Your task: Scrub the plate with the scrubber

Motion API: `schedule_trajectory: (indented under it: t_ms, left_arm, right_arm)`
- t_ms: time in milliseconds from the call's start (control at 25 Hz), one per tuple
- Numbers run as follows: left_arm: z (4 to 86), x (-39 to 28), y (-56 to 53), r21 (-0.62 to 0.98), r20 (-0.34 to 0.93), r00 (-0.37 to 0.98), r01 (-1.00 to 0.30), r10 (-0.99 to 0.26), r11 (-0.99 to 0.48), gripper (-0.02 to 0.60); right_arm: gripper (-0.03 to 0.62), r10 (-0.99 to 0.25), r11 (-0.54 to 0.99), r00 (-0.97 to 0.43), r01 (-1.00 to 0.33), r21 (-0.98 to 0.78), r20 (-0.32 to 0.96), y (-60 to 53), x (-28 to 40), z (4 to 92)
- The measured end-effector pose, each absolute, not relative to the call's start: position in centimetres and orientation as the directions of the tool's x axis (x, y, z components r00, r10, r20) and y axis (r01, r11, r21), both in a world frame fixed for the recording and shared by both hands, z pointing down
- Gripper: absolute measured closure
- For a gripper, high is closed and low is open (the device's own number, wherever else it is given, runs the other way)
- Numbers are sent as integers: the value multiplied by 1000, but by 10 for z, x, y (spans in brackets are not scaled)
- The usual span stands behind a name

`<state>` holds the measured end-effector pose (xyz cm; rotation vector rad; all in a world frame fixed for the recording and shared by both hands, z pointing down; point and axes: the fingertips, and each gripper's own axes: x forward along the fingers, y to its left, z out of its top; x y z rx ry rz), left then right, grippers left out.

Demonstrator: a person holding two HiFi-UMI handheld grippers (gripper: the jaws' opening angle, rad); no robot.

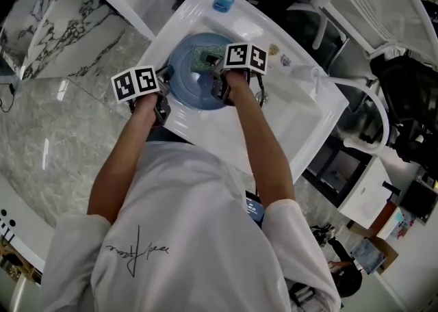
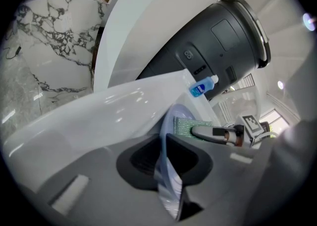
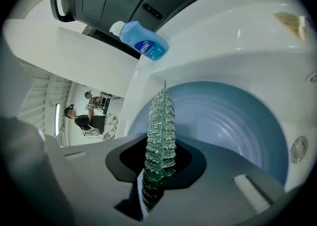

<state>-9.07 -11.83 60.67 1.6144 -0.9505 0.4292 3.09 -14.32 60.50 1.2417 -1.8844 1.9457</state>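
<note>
Veined marble flooring (image 1: 61, 126) surrounds a glossy white moulded sink (image 1: 304, 115). Tilted in its basin is a round, pale blue plate (image 1: 186, 79) with concentric ridges. The left gripper (image 2: 167, 173) pinches the plate's thin rim between its jaws. The right gripper (image 3: 157, 173) is clamped on a glittery green mesh scrubber (image 3: 161, 126), which it holds edge-on against the plate's face. A blue soap bottle (image 1: 223, 1) lies on the sink's ledge.
</note>
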Motion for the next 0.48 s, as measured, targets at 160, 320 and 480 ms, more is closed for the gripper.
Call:
schedule_trajectory:
  t_ms: [160, 320, 480]
  left_arm:
    - [607, -90, -118, 643, 715, 606, -766, -349, -13, 488]
    - [607, -90, -118, 643, 715, 606, -766, -348, -12, 488]
    - [606, -91, -118, 644, 715, 607, -765, -348, -10, 486]
  right_arm:
    - [536, -417, -197, -629, -642, -741, 656, -140, 42, 606]
    - [536, -416, -204, -618, -652, -730, 667, -138, 52, 608]
    - [536, -408, -212, -609, -662, -719, 681, -135, 62, 610]
